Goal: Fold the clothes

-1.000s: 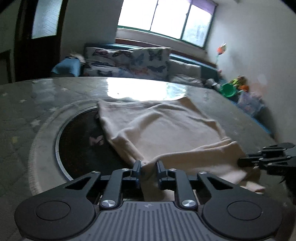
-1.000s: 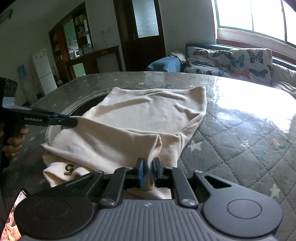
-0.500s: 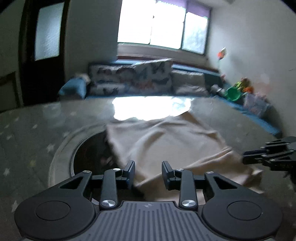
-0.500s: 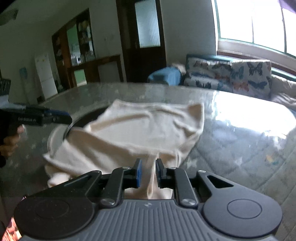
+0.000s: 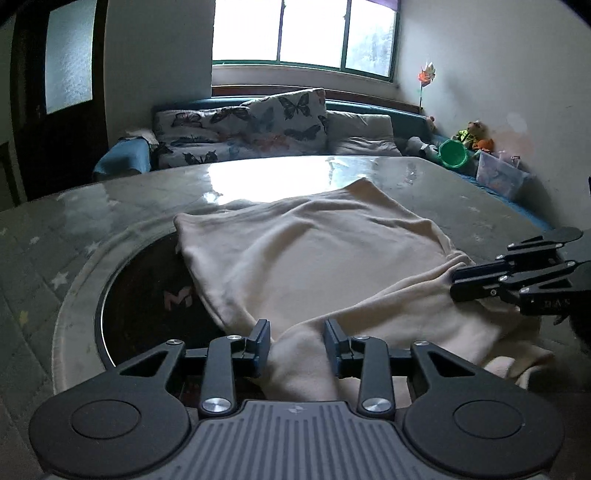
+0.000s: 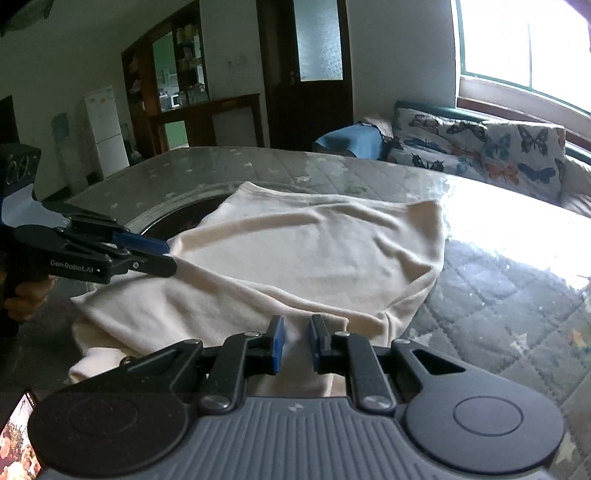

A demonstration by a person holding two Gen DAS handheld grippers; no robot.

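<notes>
Both jaws parted since earlier, left gripper [image 6: 162, 254] marked "GenRobot.AI", cream garment [image 6: 295, 258]

A wide window [image 5: 303, 33] floods the room with daylight, glaring off the glossy quilted table [image 6: 517, 280]. Beneath it runs a sofa [image 5: 369, 107] with butterfly-print cushions [image 5: 258, 122]. A dark wooden door [image 6: 314, 70] with frosted glass, a cabinet [image 6: 173, 85] and a white fridge [image 6: 105, 129] stand along the pale walls.

Dim room, window [image 5: 301, 33] glare, fisheye
</notes>
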